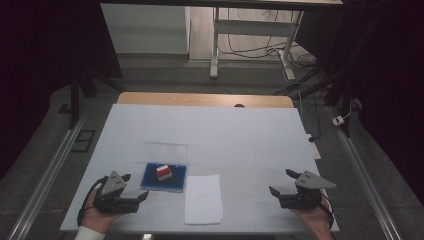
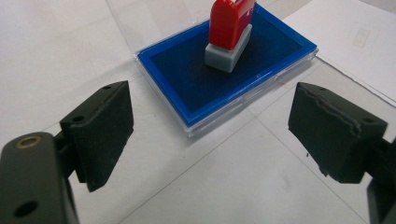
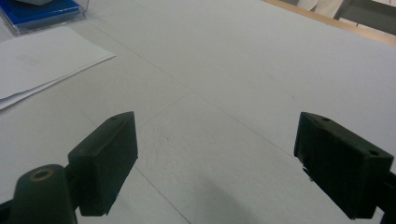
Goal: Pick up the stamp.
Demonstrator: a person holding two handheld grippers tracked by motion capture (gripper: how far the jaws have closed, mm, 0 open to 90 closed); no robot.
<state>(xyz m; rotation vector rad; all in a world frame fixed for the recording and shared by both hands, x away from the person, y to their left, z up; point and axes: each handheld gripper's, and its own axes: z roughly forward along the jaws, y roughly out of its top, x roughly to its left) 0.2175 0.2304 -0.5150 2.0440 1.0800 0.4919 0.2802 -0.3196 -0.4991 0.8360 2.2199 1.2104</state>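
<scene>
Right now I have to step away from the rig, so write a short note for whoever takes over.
Left gripper: open, empty, just short of the ink pad.
Right gripper: open, empty, over bare table.
Red stamp stands upright on the blue ink pad; paper sheet lies beside it.
Done: nothing visible; the sheet looks unstamped.
Left: probably grasp the stamp and stamp the sheet.

one red-topped stamp with a grey base (image 2: 229, 35) stands in one blue ink pad in a clear plastic case (image 2: 187, 79). one clear plastic lid (image 1: 166, 150) lies flat just beyond the case. one small stack of white paper sheets (image 1: 203, 199) lies beside it; how many sheets it holds cannot be told. one white-covered table (image 1: 250, 135) bears them all. two black two-jaw grippers: the left gripper (image 1: 134, 189) and the right gripper (image 1: 281, 183).
</scene>
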